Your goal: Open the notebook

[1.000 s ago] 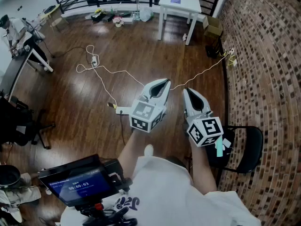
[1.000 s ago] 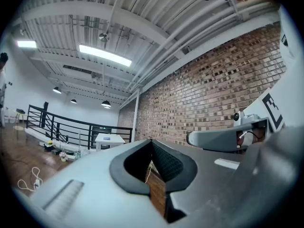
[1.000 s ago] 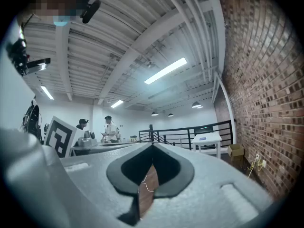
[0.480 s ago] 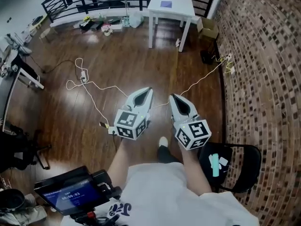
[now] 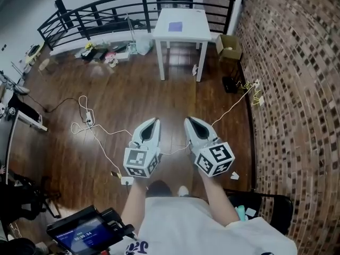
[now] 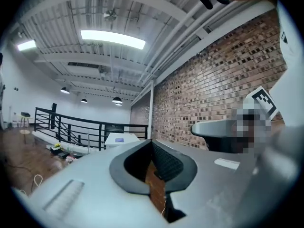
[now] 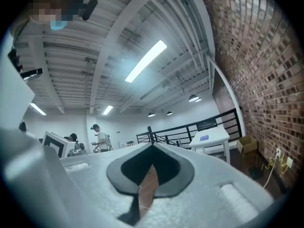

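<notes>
Since a second ago, the small purple closed notebook (image 5: 175, 26) has drawn nearer in our head view and sits lower in frame. It lies flat on the white square table (image 5: 195, 21) by the black metal railing (image 5: 106, 8), too small for us to tell its long axis or facing. Our left gripper (image 5: 154, 121) and right gripper (image 5: 187, 120) point toward it above the dark wooden floor (image 5: 133, 89). Each has its jaws pressed together on nothing.

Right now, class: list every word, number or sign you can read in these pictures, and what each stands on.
"00:00:04", faint, on the screen.
Shirt print: cut off, unreadable.
Left cube and right cube: square marker patterns, no letters.
Purple item on the white table: too small.
</notes>
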`<action>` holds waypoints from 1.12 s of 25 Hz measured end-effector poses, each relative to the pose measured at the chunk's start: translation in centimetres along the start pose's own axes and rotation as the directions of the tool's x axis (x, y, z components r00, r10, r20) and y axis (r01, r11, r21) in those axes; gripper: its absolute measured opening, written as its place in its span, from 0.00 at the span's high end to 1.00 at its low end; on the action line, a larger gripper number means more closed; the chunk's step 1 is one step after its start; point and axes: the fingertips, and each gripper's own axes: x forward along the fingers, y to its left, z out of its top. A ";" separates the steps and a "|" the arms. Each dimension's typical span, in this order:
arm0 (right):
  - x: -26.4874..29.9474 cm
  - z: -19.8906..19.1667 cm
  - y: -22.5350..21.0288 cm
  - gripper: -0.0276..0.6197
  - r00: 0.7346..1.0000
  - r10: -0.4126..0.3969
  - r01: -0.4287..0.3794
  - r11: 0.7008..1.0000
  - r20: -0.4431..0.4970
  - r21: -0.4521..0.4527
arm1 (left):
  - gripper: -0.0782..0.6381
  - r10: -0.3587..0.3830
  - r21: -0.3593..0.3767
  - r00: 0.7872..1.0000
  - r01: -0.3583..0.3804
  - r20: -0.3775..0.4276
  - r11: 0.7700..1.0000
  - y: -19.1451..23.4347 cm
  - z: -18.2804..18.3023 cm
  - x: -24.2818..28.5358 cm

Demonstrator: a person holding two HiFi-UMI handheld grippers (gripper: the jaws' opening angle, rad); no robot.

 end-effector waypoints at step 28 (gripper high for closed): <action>46.1 1.1 -24.0 0.98 0.994 -0.096 0.097 0.995 -0.054 0.019 | 0.88 -0.074 0.055 0.997 0.075 -0.032 0.996 32.3 1.0 41.6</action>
